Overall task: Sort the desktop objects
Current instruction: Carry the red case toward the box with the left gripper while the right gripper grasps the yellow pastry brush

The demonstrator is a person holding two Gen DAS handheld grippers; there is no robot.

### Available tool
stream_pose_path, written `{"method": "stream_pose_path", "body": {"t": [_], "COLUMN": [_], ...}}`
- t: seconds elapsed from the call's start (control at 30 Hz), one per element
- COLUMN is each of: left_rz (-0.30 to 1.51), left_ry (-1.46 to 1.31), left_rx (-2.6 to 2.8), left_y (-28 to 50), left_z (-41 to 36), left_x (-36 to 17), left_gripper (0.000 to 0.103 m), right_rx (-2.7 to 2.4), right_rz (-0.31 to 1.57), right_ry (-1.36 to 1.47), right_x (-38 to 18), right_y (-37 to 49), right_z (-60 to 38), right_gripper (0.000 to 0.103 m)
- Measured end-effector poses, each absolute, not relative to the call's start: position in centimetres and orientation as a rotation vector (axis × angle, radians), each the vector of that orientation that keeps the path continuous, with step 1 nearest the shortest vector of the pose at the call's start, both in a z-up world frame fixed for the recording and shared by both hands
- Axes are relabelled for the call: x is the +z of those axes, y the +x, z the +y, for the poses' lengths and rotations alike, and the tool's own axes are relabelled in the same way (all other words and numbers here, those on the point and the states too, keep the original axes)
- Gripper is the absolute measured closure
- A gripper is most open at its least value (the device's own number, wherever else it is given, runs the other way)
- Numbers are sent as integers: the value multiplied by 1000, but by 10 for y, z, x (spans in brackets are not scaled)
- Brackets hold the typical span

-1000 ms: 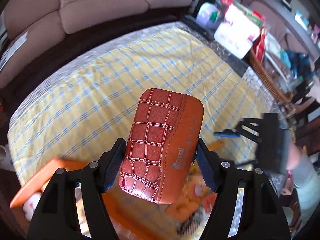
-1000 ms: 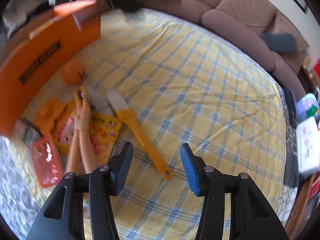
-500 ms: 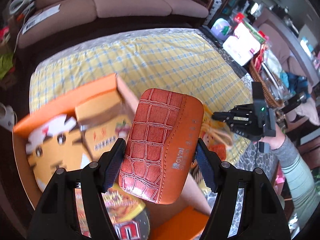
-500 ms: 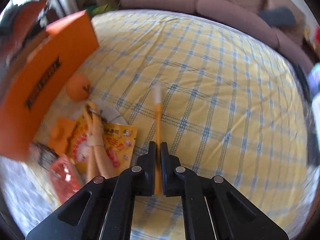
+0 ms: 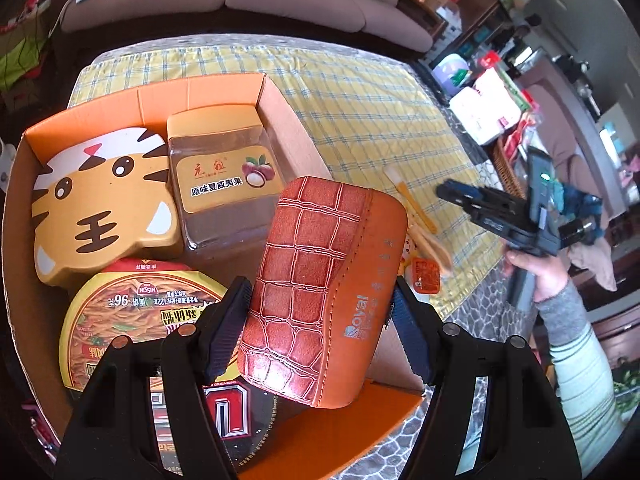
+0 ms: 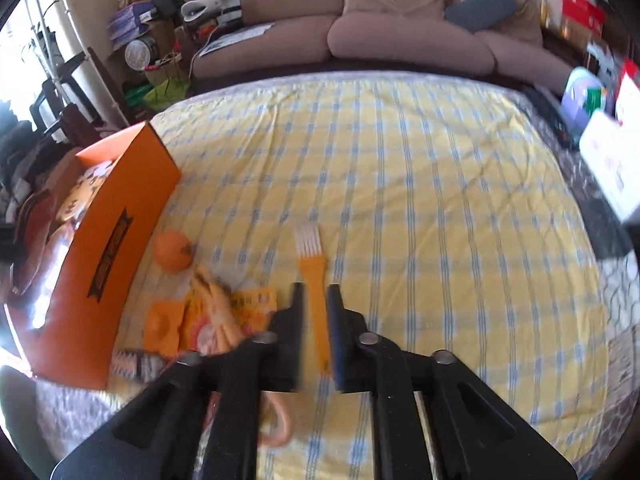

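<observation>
Two grippers are in your hands; your left gripper (image 5: 318, 320) clamps the red-brown leather case (image 5: 320, 280), which hangs over the orange box (image 5: 224, 88) at that view's 9 o'clock side, above the noodle bowl (image 5: 132, 312). Your right gripper (image 6: 314, 320) is opening; the yellow brush (image 6: 314, 280) lies between its narrow jaws on the checked cloth (image 6: 440, 200), bristles toward 12 o'clock.

The right gripper (image 6: 314, 334) jaws are opening around the yellow brush (image 6: 314, 276).
</observation>
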State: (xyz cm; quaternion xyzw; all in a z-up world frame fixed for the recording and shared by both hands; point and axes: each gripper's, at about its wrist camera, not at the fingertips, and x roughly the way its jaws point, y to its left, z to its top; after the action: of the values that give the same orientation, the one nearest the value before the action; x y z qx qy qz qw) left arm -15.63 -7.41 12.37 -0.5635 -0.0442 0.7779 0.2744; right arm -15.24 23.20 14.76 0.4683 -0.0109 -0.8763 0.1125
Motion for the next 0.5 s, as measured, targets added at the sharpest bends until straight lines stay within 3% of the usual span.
{"method": "stream_pose_path", "body": {"t": [0.03, 0.17, 0.37, 0.43, 0.5], "left_rz": [-121, -132, -150, -170, -198], "left_ry": [-1516, -1528, -1552, -1556, -1555], "left_rx": [2090, 2086, 2090, 2095, 2098], "left_y": [-157, -162, -170, -171, -169], "left_z": [-74, -75, -80, -82, -83], "left_x": [123, 116, 101, 98, 97], "left_gripper": [36, 36, 36, 36, 36], "right_rx": [-2583, -2560, -2548, -2527, -2531], "right_rz": [1, 98, 272, 268, 327], "right_ry": [1377, 1438, 1459, 1438, 1430], "right_x": [145, 121, 91, 90, 91], "right_y": [-160, -186, -200, -199, -196], "right_z": [226, 208, 195, 196, 192], "right_gripper": [66, 64, 69, 82, 81]}}
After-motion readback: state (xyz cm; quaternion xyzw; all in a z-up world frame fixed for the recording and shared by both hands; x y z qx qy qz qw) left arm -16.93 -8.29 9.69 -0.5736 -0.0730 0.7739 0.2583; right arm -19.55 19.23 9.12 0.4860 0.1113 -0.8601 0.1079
